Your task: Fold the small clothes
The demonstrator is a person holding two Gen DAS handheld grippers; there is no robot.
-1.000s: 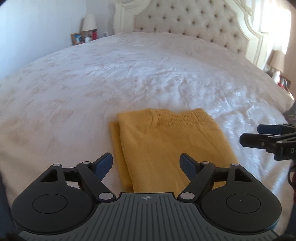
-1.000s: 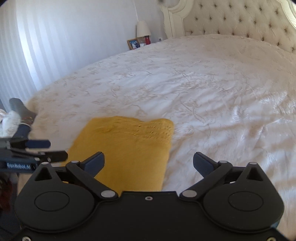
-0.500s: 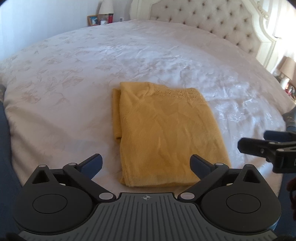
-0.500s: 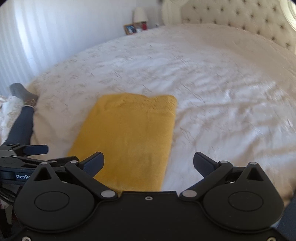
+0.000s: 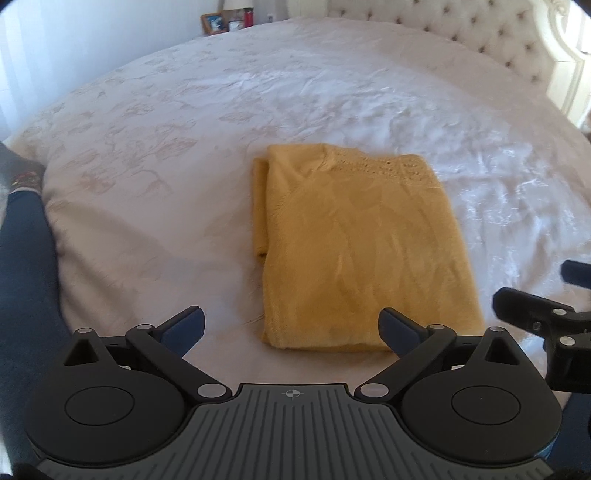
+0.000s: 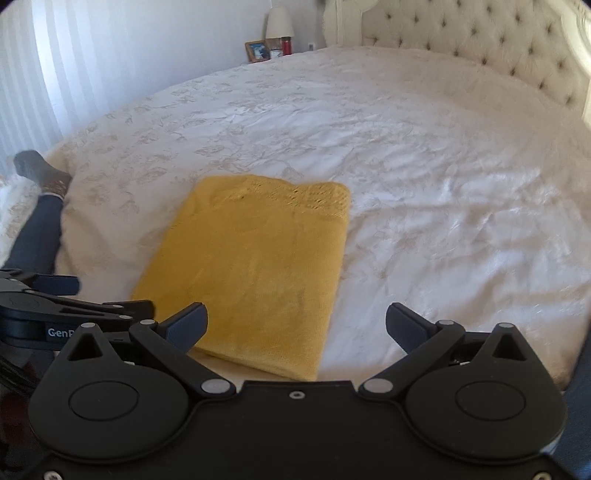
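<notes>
- A yellow garment point(image 5: 354, 243) is seen folded into a neat rectangle, lying flat on the white bedspread point(image 5: 184, 122).
- The left gripper point(image 5: 291, 326) is held with its jaws spread wide; nothing is pinched between them, and the near edge of the garment is seen just ahead of and between the fingertips, nearer the right-hand one.
- The right gripper point(image 6: 297, 323) is likewise held wide apart and empty; the garment's near edge lies just ahead of it, toward its left finger point(image 6: 186, 325), while bare bedspread is seen ahead of its right finger.
- In the left wrist view the right gripper point(image 5: 535, 317) is seen at the right edge, just beside the garment's near right corner; whether it touches the cloth cannot be told.
- In the right wrist view the left gripper point(image 6: 66, 295) is seen at the left edge, beside the garment's near left corner.
- A narrower folded layer is seen sticking out along the garment's left side in the left wrist view.
- A tufted headboard point(image 6: 480, 40) is seen far ahead of both grippers, past the bedspread.
- A lamp point(image 6: 279, 22), a picture frame point(image 6: 257, 51) and a red bottle point(image 6: 286, 46) are seen far ahead to the left, beside the headboard.
- A person's leg point(image 6: 40, 229) in dark trousers, with a grey sock point(image 6: 35, 168), is seen to the left of the bed.
</notes>
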